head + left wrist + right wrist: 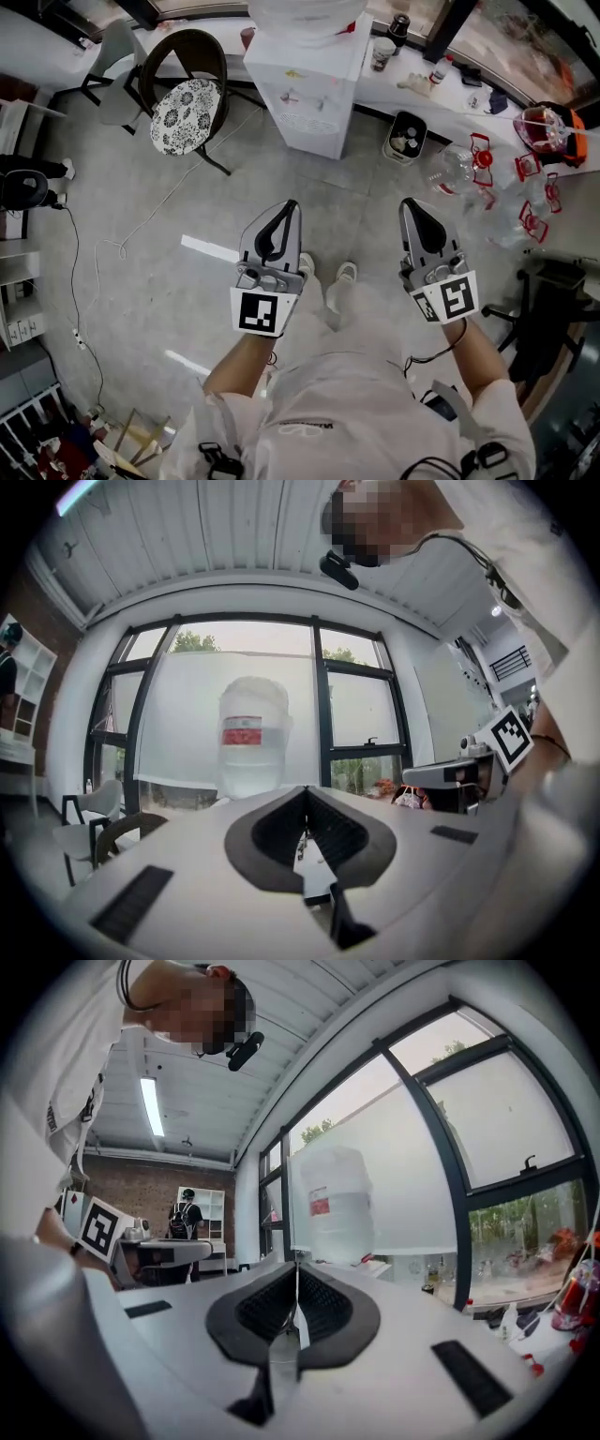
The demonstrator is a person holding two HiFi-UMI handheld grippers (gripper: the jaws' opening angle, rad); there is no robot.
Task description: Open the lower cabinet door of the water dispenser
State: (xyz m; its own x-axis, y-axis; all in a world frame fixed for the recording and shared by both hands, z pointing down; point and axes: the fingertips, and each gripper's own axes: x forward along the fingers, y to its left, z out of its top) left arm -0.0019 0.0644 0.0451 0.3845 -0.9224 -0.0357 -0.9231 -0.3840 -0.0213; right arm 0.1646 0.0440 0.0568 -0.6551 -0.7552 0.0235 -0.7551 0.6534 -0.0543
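The white water dispenser [305, 94] stands against the far counter, seen from above, and its front face [309, 127] looks toward me. Its lower door shows no gap. My left gripper [289, 208] and right gripper [411, 206] are held side by side over the floor, well short of the dispenser. Both point at it, and both are shut with nothing between the jaws. In the left gripper view the left gripper [306, 794] lines up with the dispenser's water bottle [251, 747]. The right gripper [297, 1265] in its own view sits below that water bottle [336, 1208]. The gripper bodies hide the cabinet door in both gripper views.
A chair with a patterned cushion [186, 112] stands left of the dispenser and a small bin [405, 139] to its right. Clear bottles with red caps [487, 178] lie at the right. A cable [141, 225] runs over the floor at left. My shoes [345, 274] are just below the grippers.
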